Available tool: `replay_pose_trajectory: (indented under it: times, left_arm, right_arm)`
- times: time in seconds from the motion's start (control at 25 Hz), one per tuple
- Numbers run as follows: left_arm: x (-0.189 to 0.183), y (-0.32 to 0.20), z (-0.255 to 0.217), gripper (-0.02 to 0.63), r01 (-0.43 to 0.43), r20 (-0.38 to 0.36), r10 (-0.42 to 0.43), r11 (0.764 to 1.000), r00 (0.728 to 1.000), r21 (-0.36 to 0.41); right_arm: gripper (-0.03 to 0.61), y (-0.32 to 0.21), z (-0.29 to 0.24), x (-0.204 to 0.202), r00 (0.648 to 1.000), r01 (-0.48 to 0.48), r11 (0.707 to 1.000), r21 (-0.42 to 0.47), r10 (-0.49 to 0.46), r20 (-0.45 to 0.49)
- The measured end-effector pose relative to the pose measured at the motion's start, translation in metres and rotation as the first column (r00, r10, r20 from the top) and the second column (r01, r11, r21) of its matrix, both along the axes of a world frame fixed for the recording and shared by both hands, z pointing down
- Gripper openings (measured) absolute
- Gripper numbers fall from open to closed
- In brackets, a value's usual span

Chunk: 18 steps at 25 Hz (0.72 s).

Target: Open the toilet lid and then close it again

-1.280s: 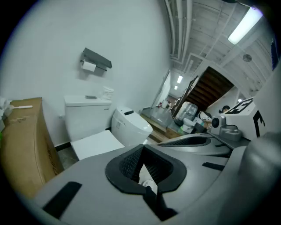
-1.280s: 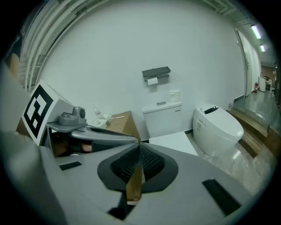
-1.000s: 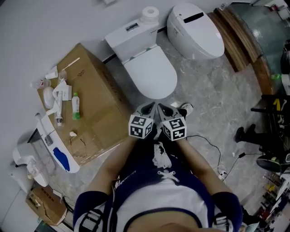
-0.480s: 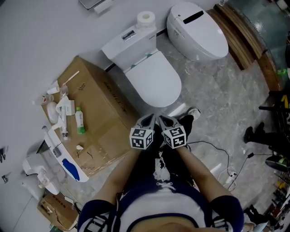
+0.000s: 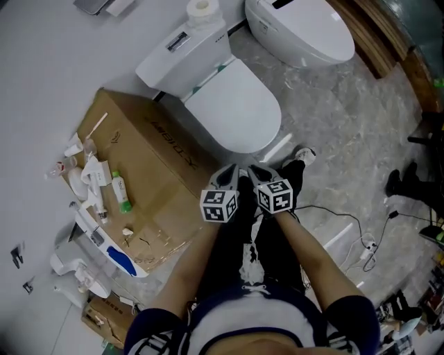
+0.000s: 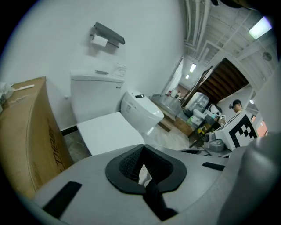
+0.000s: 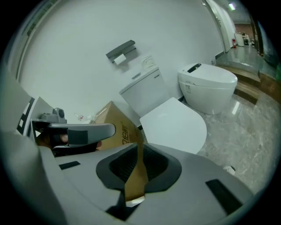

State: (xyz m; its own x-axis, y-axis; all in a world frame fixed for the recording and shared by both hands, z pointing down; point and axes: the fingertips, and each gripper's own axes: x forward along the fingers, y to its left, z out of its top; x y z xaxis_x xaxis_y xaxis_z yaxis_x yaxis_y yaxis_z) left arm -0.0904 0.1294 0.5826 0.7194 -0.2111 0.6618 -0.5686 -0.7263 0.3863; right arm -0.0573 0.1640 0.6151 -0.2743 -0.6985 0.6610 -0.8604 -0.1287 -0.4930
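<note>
Well, the toilet lid (image 5: 232, 111) lies flat down. The left gripper (image 5: 227, 173) and right gripper (image 5: 257, 171) hover just short of its front edge, both clenched on nothing. Best hook a tip under that lip, then swing it up gently toward its hinge.

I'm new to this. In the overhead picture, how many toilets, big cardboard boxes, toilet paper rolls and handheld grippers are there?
Toilets: 2 (toilet with a tank, tankless toilet)
Big cardboard box: 1
Toilet paper roll, on the tank: 1
Grippers: 2 (left gripper, right gripper)
Total: 6
</note>
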Motion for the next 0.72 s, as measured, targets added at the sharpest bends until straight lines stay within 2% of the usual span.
replay_pose_trajectory:
  times: [0.2,0.36,0.52,0.72]
  left_arm:
    - [0.009,-0.009,0.015,0.005,-0.035,0.03,0.034,0.999,0.999,0.037]
    - [0.015,-0.007,0.03,0.005,-0.055,0.042,0.053,0.998,0.998,0.035]
    - [0.02,-0.005,0.05,0.006,-0.065,0.053,0.064,0.998,0.997,0.003]
    - [0.024,-0.005,0.076,0.005,-0.108,0.106,0.107,0.994,0.989,-0.001]
  right_arm:
    - [0.011,0.001,0.036,0.019,0.987,-0.12,0.991,-0.06,0.126,0.097]
    - [0.011,0.005,0.068,0.031,0.947,-0.236,0.962,-0.134,0.259,0.192]
    - [0.011,0.008,0.101,0.037,0.914,-0.287,0.94,-0.182,0.326,0.242]
    - [0.011,0.01,0.149,0.043,0.88,-0.32,0.913,-0.254,0.386,0.278]
